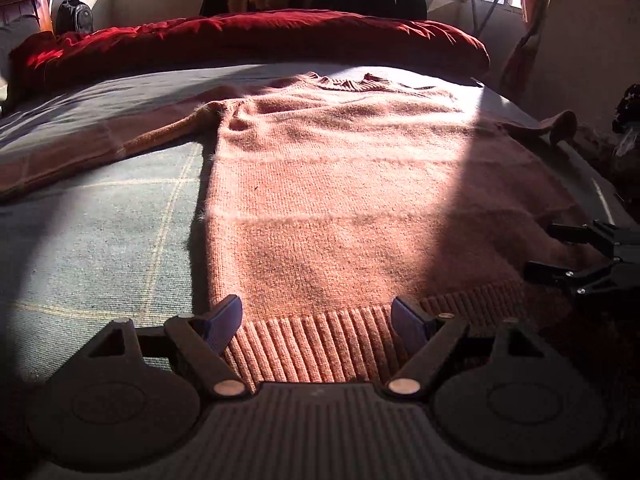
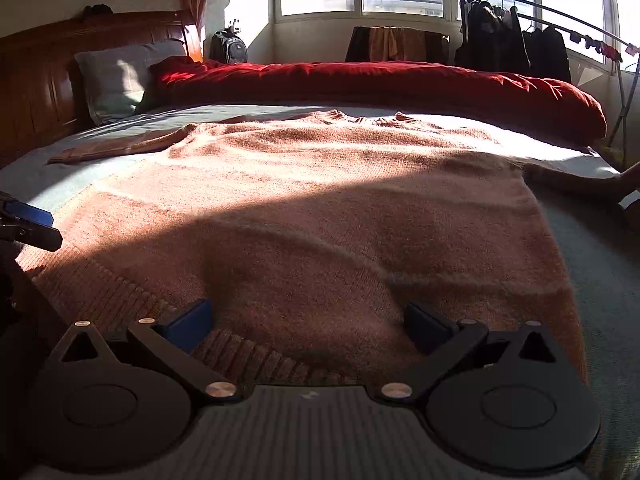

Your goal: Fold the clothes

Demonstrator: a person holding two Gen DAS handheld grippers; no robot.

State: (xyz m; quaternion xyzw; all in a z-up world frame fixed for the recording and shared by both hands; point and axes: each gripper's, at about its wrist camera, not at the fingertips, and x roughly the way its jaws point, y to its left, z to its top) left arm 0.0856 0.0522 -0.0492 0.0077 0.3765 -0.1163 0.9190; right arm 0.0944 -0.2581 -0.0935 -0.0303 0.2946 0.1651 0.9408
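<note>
A pink knitted sweater (image 1: 332, 184) lies flat on the bed, neck away from me, ribbed hem (image 1: 320, 344) nearest, one sleeve (image 1: 92, 144) stretched out to the left. My left gripper (image 1: 318, 320) stands open over the hem's left part, blue pads wide apart, nothing pressed between them. In the right wrist view the same sweater (image 2: 320, 200) fills the bed. There my right gripper (image 2: 308, 322) is open over the hem's right part. The right gripper (image 1: 560, 252) also shows at the right edge of the left wrist view, and a left fingertip (image 2: 30, 220) at the left edge of the right wrist view.
A grey-green checked sheet (image 1: 100, 240) covers the bed. A red duvet (image 2: 380, 84) is bunched along the far side, with a grey pillow (image 2: 116, 80) and wooden headboard (image 2: 36, 76) at the left. Dark clothes hang on a rack (image 2: 516, 40) by the windows; a backpack (image 2: 228, 46) stands behind.
</note>
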